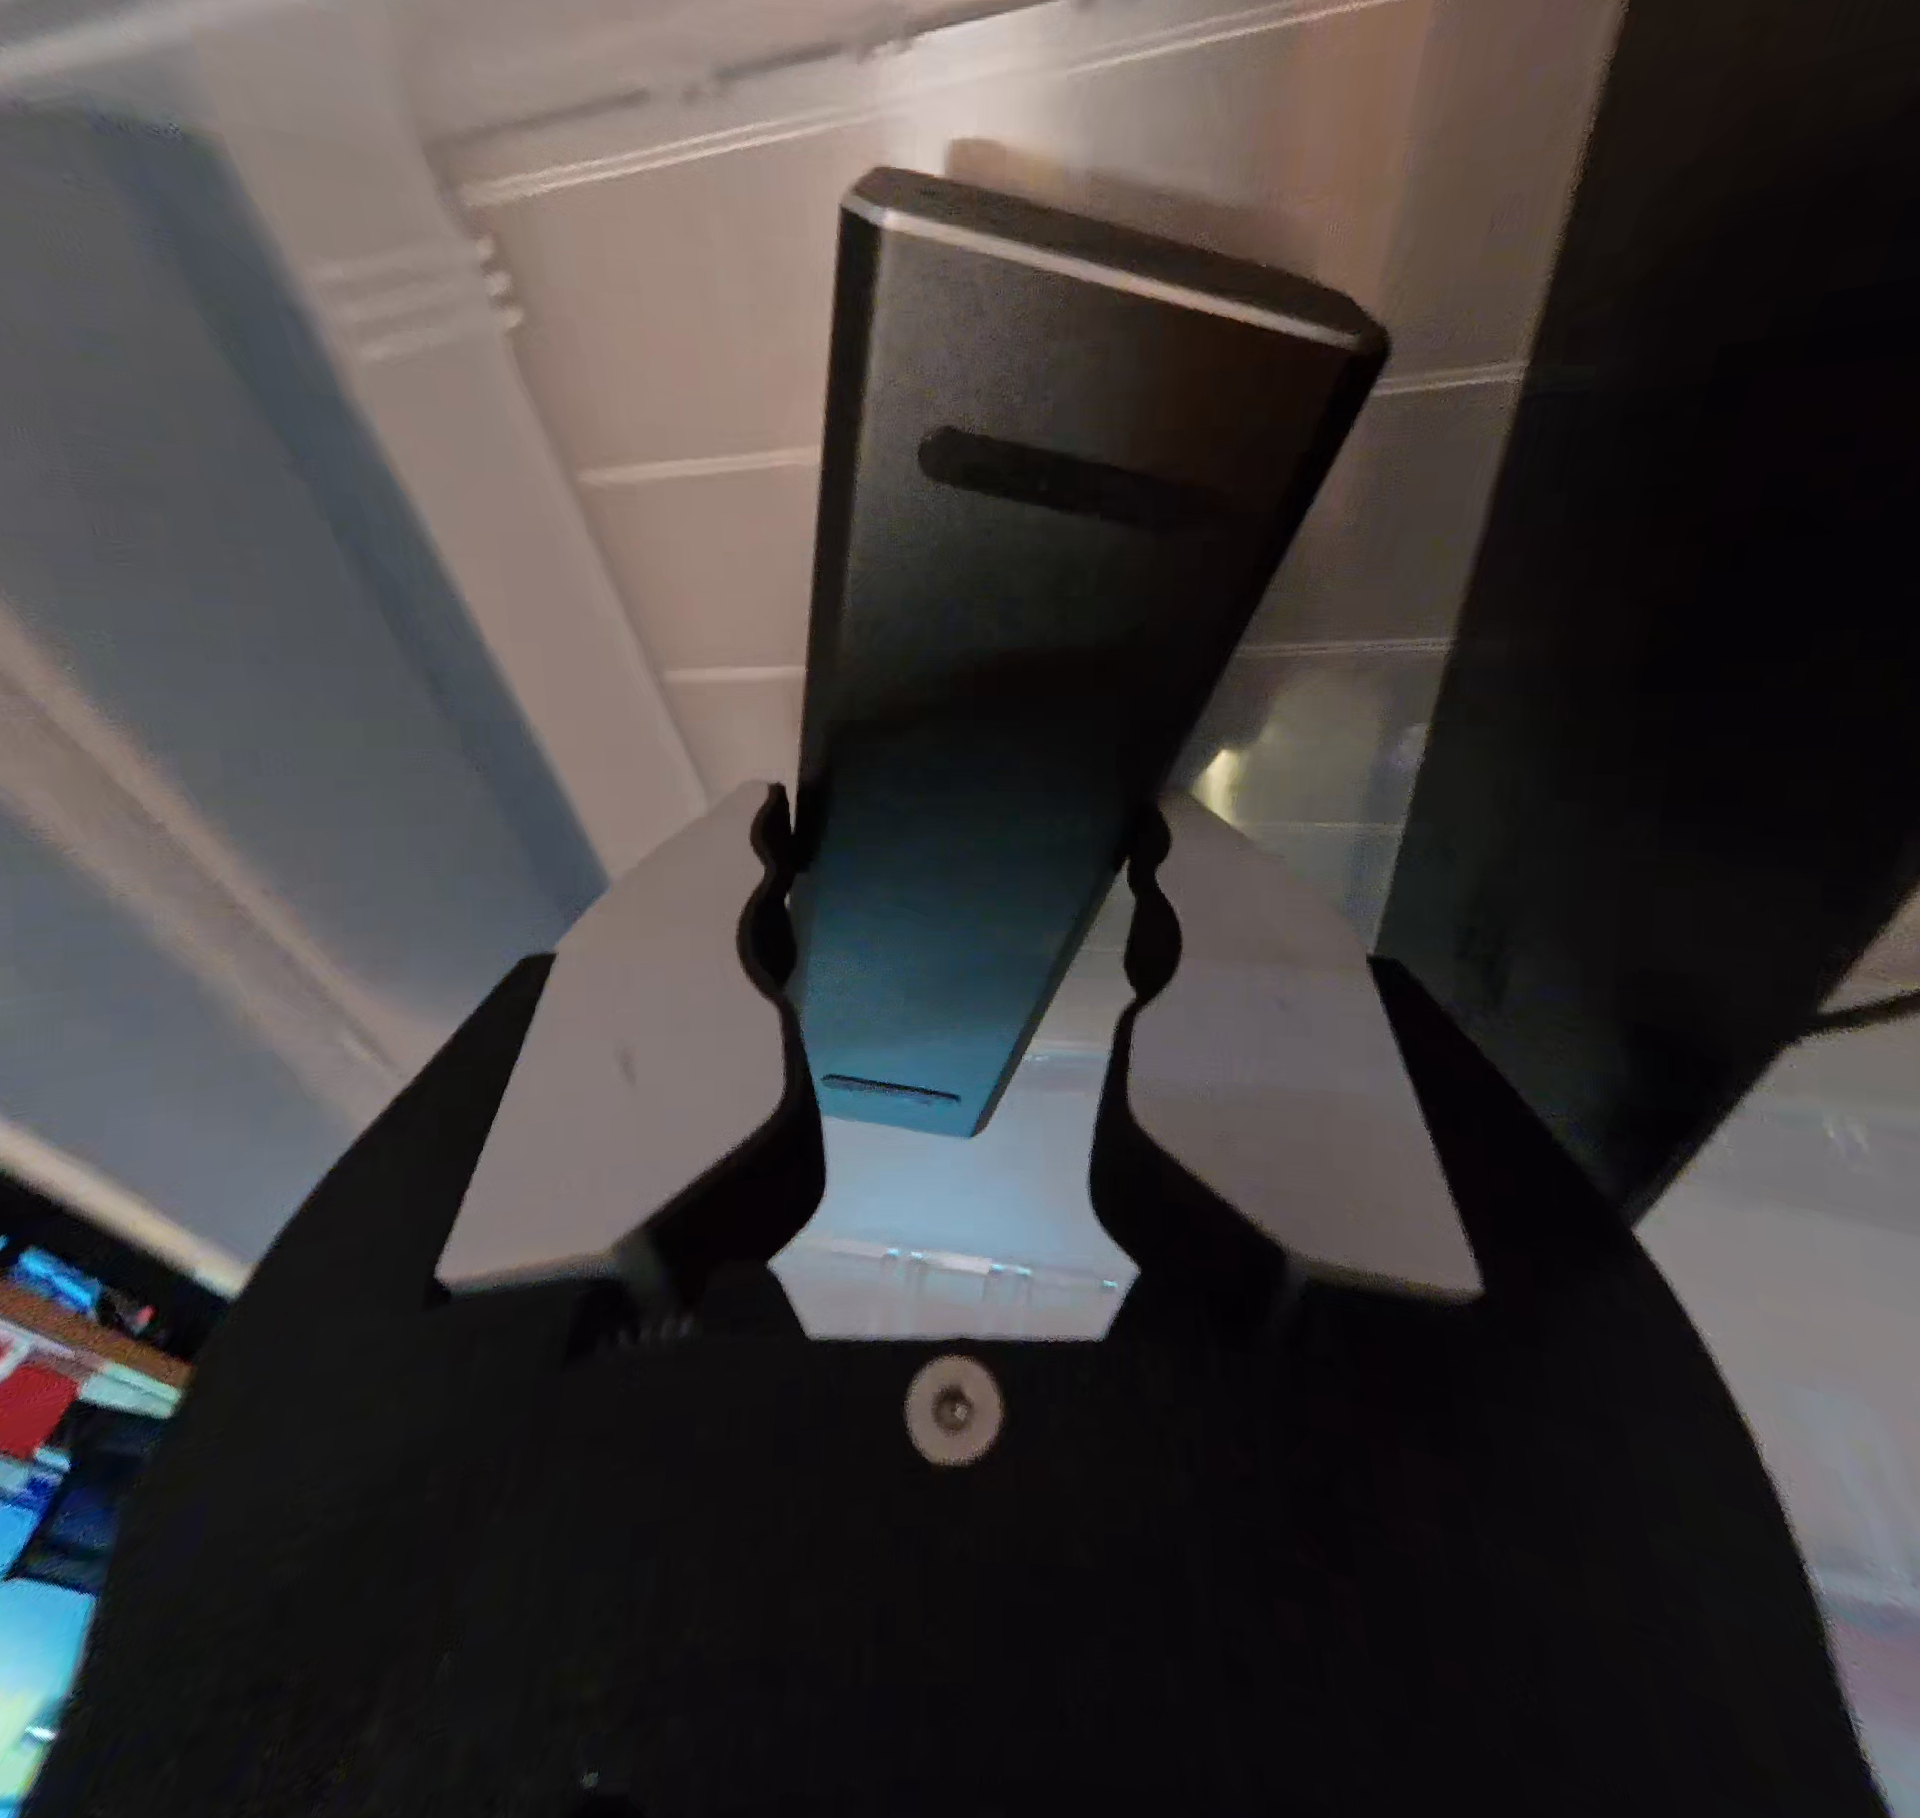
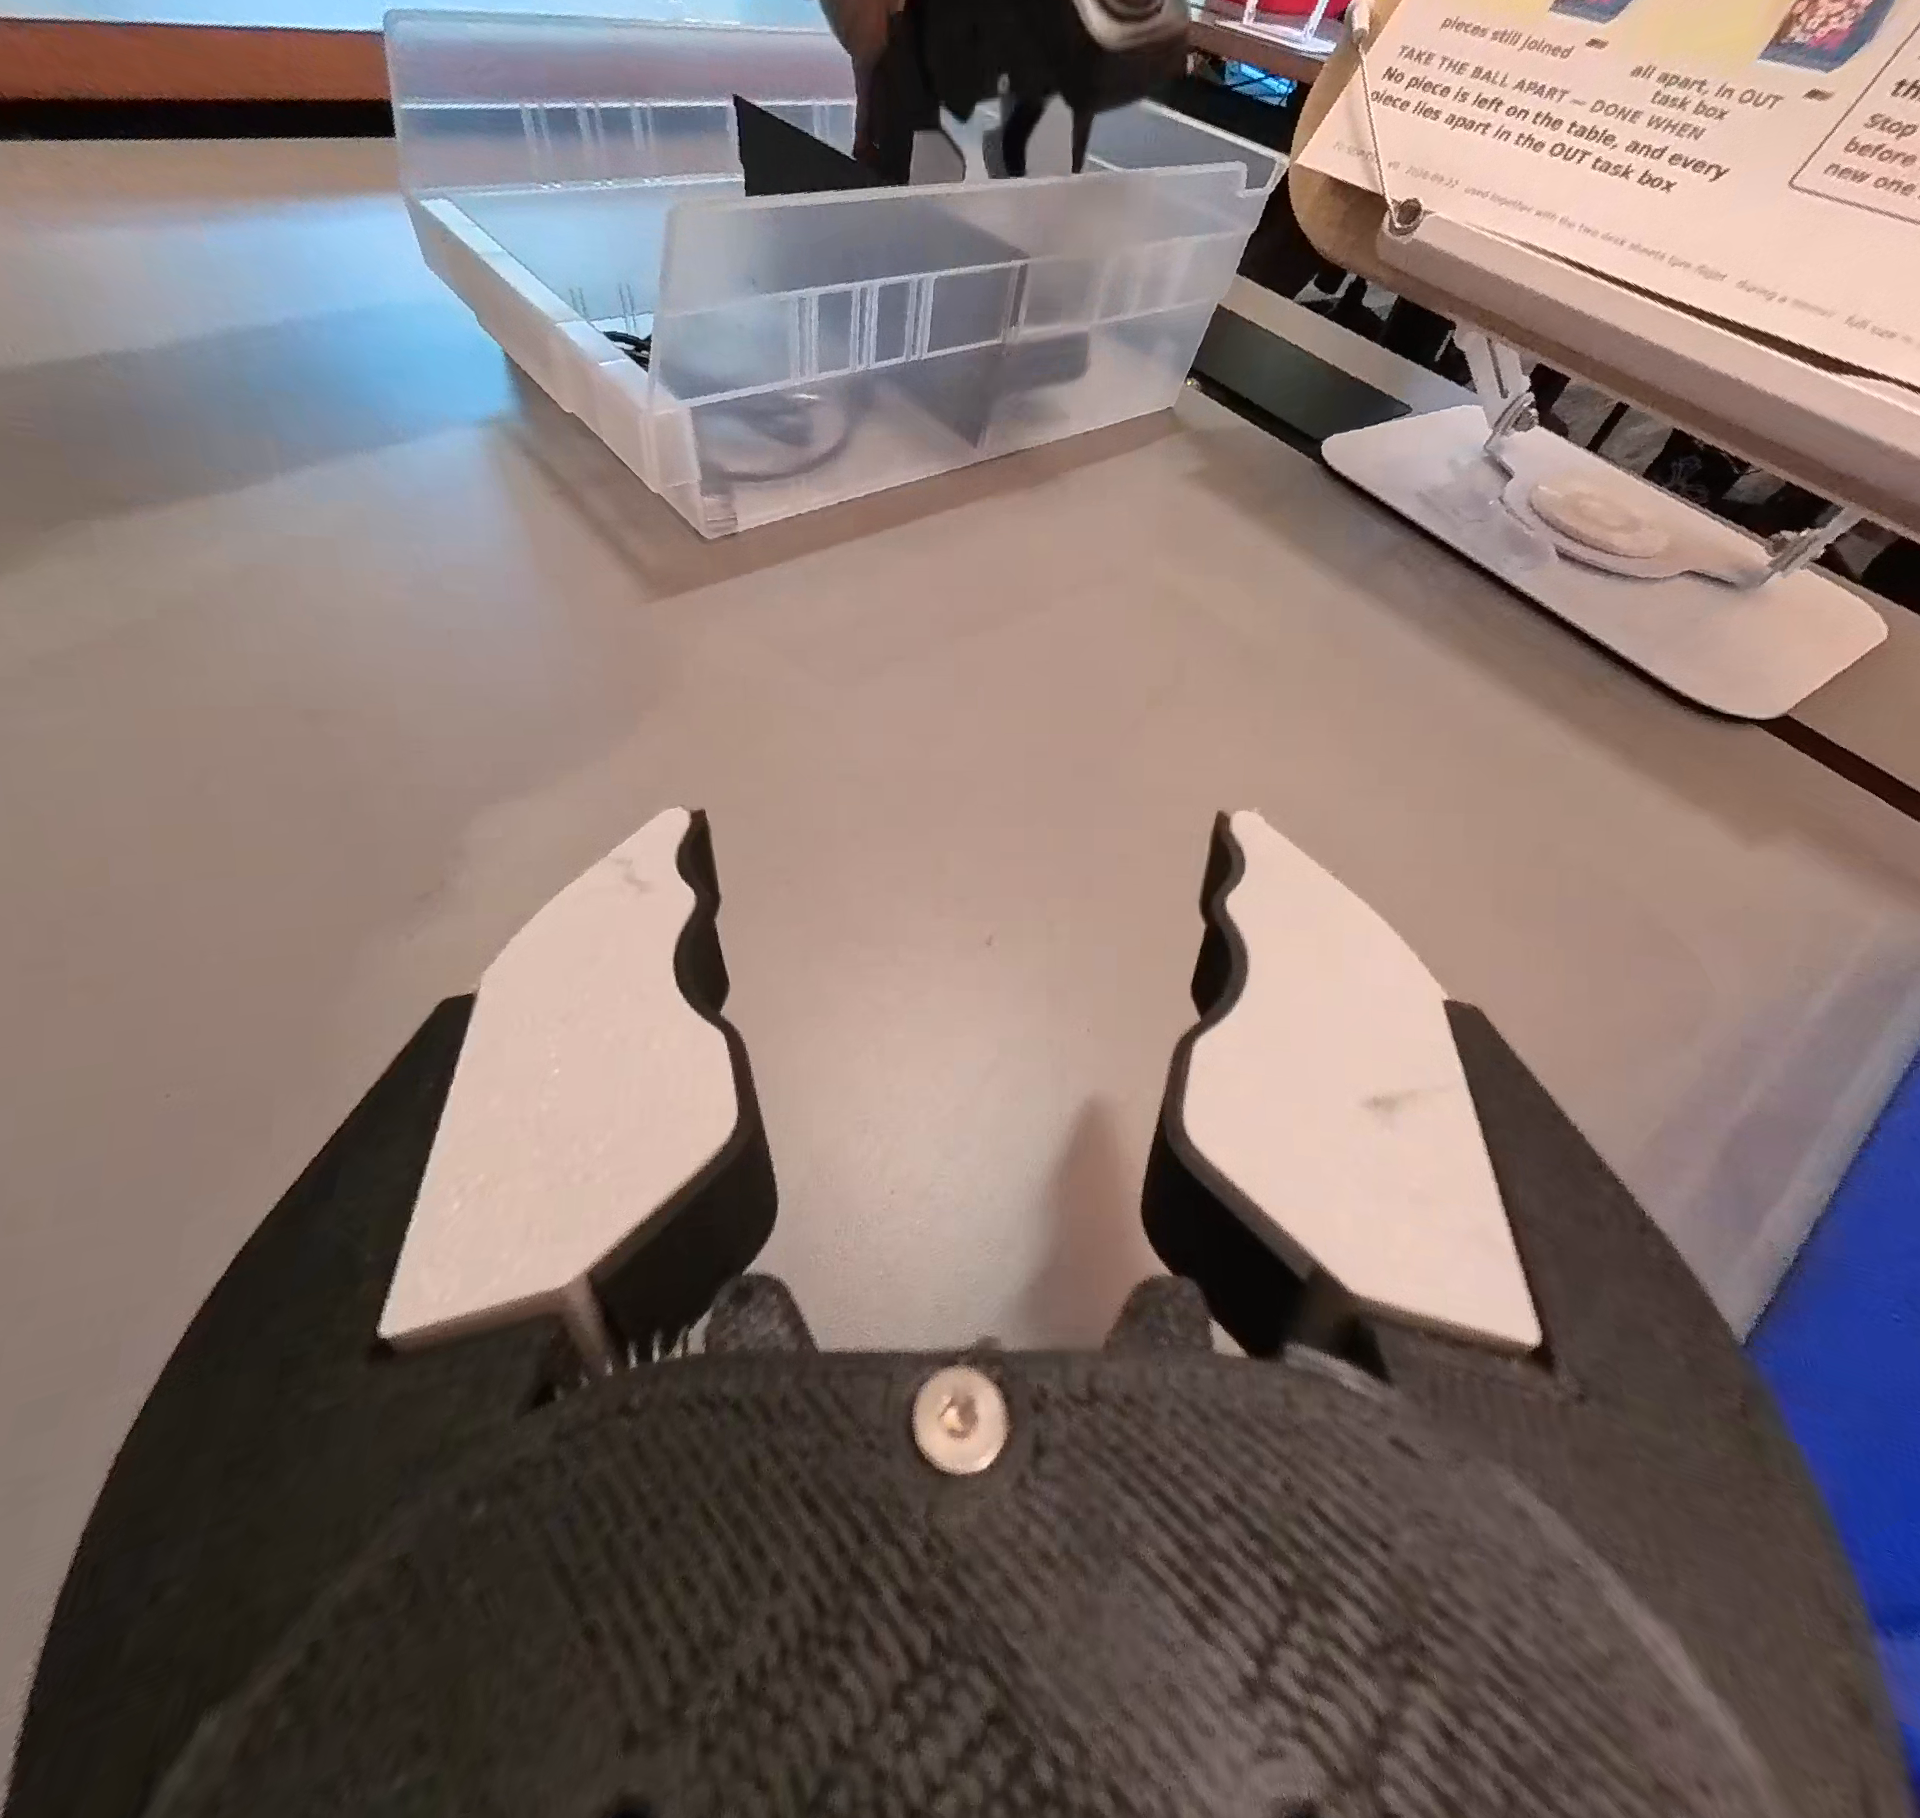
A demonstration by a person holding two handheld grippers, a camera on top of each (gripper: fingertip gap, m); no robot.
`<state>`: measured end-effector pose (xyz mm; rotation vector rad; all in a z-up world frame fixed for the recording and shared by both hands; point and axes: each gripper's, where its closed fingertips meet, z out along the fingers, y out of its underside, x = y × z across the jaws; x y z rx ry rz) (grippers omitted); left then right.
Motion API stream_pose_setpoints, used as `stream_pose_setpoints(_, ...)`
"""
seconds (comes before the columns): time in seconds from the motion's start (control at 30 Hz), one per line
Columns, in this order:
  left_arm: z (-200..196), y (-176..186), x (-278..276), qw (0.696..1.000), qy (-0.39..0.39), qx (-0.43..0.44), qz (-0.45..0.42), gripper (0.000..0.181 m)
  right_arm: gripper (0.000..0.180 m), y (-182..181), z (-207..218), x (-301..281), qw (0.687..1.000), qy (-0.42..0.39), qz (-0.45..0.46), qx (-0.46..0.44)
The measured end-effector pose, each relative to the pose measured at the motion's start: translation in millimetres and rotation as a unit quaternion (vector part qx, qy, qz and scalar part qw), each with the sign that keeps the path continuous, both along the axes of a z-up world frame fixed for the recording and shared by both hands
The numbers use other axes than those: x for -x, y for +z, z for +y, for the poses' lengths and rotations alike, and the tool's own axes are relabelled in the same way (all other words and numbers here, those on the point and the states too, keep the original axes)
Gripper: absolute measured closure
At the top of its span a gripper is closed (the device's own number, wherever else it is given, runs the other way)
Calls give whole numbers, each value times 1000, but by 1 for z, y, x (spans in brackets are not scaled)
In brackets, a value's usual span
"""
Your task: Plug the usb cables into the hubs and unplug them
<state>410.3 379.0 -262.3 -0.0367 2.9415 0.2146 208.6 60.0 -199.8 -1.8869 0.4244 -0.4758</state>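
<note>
Here, one dark grey hub (image 1: 1049,625) sits clamped between the two fingers of the left gripper (image 1: 961,895), sticking out away from the camera, inside the clear plastic bin (image 1: 1143,563). One long slot shows on the hub's broad face and one short slot near its close end; the far end is blurred. A black divider (image 1: 1704,418) stands right of the hub, cut off by the frame edge.

In the right wrist view, one bin (image 2: 935,314) stands on the grey table (image 2: 312,625). The left gripper (image 2: 997,127) reaches down into the bin from above, its tips hidden behind the frosted wall. Dark shapes and what looks like a cable show through that wall, too hazy to count. The right gripper (image 2: 961,927) is spread wide with nothing in it, well in front of the bin, over bare table. One instruction sheet on a stand (image 2: 1600,563) sits right of the bin, cut off at the edge.
</note>
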Motion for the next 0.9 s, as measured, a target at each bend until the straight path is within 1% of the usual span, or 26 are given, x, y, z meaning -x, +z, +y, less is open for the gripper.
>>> stream_pose_setpoints(0.1,0,14,-5,997,41,47,-46,119,92,-2,1,0,1000,1,3,5)
stream_pose_setpoints(0.2,-4,42,-8,987,66,107,-100,119,94,-2,1,-1,1000,0,4,7)
stream_pose_setpoints(0.3,-11,78,-4,967,94,183,-147,120,95,-5,2,-1,1000,1,10,13)
stream_pose_setpoints(0.37,-16,106,1,948,112,242,-174,120,94,-6,3,0,1000,4,8,18)
stream_pose_setpoints(0.43,-26,140,13,917,127,326,-192,120,93,-6,4,2,1000,9,5,22)
stream_pose_setpoints(0.5,-43,179,33,875,127,423,-199,120,92,-6,4,2,1000,11,2,21)
stream_pose_setpoints(0.6,-79,234,80,803,98,558,-186,120,89,0,4,4,1000,21,-5,3)
stream_pose_setpoints(0.67,-109,259,120,750,68,641,-149,120,83,12,7,5,999,25,-19,-40)
stream_pose_setpoints(0.73,-141,268,159,706,42,699,-107,120,80,30,19,18,994,60,0,-96)
stream_pose_setpoints(0.8,-175,265,198,674,17,736,-61,120,77,53,33,35,984,105,6,-143)
stream_pose_setpoints(0.9,-226,250,248,629,-7,777,6,120,71,94,44,53,972,130,-43,-192)
